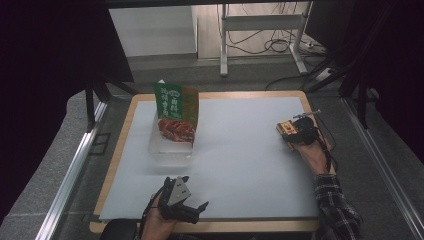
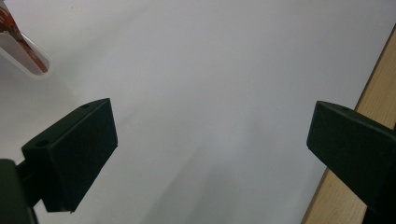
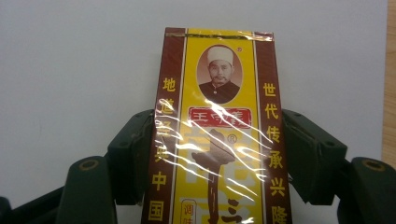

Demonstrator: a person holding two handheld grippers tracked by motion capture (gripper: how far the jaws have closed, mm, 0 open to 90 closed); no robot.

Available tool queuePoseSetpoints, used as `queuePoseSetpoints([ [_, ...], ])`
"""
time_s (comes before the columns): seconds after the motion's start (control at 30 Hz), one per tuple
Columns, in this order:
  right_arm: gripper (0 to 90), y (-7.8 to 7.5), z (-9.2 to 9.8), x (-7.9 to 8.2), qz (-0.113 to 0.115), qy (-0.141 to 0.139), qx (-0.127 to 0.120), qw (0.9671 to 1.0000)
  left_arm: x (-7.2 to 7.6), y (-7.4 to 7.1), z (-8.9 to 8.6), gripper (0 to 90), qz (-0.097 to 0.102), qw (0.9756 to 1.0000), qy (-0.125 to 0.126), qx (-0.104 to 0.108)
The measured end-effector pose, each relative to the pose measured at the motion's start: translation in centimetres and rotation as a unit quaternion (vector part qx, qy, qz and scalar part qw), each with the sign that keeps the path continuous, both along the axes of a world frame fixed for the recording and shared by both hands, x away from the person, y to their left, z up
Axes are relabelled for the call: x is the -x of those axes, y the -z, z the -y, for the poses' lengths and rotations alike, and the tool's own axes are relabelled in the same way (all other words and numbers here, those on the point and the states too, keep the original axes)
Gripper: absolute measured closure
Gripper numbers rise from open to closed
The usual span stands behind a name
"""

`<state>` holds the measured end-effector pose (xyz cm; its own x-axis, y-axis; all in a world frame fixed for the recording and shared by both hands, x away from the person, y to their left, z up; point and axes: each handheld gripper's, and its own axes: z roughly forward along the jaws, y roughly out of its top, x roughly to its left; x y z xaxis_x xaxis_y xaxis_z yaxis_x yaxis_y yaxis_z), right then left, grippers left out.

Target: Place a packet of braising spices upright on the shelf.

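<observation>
A yellow and brown seasoning box [image 3: 218, 121] with red and gold print lies flat on the white mat [image 1: 240, 150] at the right. My right gripper [image 3: 218, 140] has one black jaw against each long side of it, shut on the box. In the high view the box [image 1: 286, 130] sticks out to the left of that gripper [image 1: 296, 134]. My left gripper [image 1: 196, 191] hovers open near the mat's front edge, with nothing between its jaws [image 2: 210, 135].
A green snack bag [image 1: 176, 112] stands upright in a clear plastic container [image 1: 170, 150] at the mat's back left; the container's corner [image 2: 23, 53] shows in the left gripper view. The wooden table rim [image 1: 112, 165] frames the mat. A metal frame and cables stand beyond the table.
</observation>
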<state>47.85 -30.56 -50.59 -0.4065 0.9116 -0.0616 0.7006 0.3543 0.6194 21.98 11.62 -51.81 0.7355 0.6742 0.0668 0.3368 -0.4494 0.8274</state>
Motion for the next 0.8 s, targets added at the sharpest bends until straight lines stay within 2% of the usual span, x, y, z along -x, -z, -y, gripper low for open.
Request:
queuePoseSetpoints([
  [0.13, 31.9, -0.8, -0.2, 0.5, 0.007, -0.012, -0.009, 0.9999, 0.0, 0.0, 0.0, 1.3, 0.0, 1.0, 0.0, 0.001],
  [0.27, 31.9, -2.1, -1.0, 1.8, 0.014, -0.052, -0.013, 0.9985, 0.0, 0.0, 0.0, 1.3, 0.001, 1.0, -0.001, 0.0],
  [0.33, 31.9, -2.6, -1.8, 2.7, 0.016, -0.076, -0.013, 0.9969, 0.0, 0.0, 0.0, 1.3, 0.001, 1.0, 0.0, 0.0],
  [0.5, 31.9, -3.7, -4.1, 5.1, 0.023, -0.136, -0.005, 0.9904, 0.0, 0.0, 0.0, 1.3, 0.002, 1.0, 0.0, -0.001],
  [0.8, 31.8, -3.3, -6.8, 8.2, 0.016, -0.19, -0.012, 0.9817, 0.0, -0.1, 0.0, 1.3, 0.003, 1.0, 0.002, -0.004],
])
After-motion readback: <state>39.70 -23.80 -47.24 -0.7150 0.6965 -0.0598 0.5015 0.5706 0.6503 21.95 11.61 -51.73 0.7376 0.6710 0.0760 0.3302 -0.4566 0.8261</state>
